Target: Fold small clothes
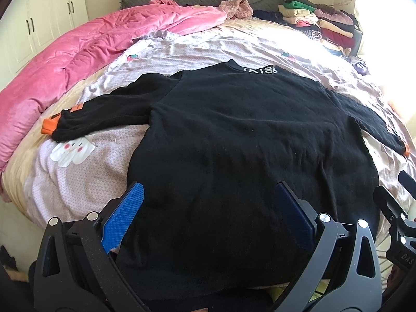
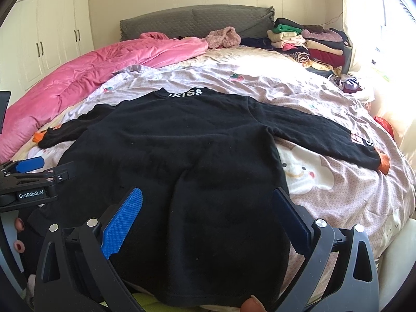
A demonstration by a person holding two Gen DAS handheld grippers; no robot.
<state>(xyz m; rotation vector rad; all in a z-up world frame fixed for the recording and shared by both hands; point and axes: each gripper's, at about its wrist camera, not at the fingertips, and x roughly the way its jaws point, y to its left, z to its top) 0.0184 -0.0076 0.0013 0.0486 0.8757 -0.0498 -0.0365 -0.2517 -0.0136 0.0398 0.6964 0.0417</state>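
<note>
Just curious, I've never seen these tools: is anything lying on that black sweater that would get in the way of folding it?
Nothing visible does. The black sweater lies flat with both sleeves spread; the pink quilt and clothes pile sit apart.

Black sweater spread flat on bed; sleeves outstretched; orange cuffs.
</note>
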